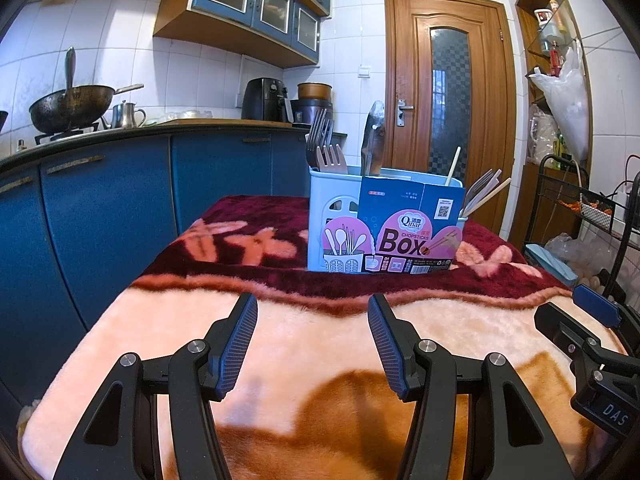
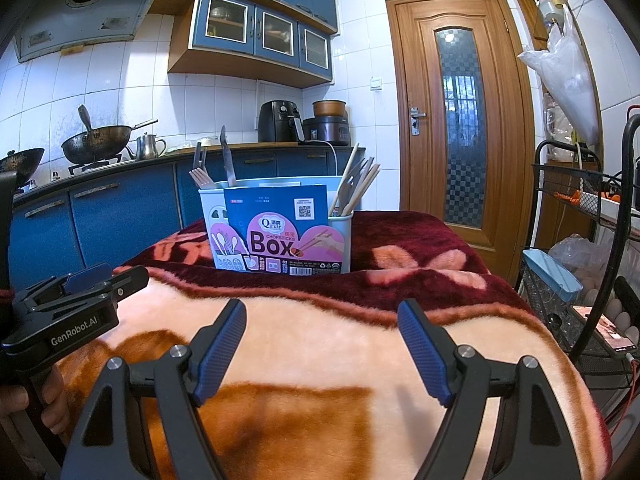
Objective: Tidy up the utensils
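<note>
One hand (image 2: 24, 404), rt view only.

left gripper (image 1: 312, 344): jaws apart, empty | right gripper (image 2: 322, 350): jaws wide, empty

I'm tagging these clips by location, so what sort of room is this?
Most likely a home kitchen. A wok sits on a gas stove against white tiled walls, blue cabinets hang above the counter, and an air fryer stands beside a cooker.
</note>
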Tool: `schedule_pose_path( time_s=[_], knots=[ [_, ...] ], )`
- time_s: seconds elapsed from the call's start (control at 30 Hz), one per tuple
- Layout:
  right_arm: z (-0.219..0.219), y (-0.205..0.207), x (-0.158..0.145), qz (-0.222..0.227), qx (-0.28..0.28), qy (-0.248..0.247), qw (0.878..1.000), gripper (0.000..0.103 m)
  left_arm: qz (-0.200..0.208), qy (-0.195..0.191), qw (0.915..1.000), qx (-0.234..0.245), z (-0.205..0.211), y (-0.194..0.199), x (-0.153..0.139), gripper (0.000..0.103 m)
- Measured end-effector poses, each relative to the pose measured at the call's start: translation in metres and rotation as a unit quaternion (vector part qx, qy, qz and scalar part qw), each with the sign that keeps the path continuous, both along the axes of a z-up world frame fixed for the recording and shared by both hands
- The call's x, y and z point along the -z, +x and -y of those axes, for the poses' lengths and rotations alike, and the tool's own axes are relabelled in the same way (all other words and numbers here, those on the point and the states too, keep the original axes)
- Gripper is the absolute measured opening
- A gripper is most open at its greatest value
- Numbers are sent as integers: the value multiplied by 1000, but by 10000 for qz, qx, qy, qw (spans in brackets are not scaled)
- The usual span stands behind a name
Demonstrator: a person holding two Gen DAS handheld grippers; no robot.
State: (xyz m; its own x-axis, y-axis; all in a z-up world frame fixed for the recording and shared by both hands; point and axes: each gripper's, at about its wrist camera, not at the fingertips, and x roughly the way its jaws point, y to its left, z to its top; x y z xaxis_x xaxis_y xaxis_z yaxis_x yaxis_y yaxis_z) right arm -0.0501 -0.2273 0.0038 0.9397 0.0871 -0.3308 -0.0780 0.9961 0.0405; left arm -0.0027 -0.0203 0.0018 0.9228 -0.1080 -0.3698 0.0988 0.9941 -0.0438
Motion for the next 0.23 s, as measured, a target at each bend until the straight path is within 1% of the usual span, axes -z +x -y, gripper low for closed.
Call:
schedule_pose_path(
  time_s=[0.23],
  knots=[
    [0,0,0,-1,-3,-3,10000,80,-12,-1,10000,2,0,-1,-1,59]
  ],
)
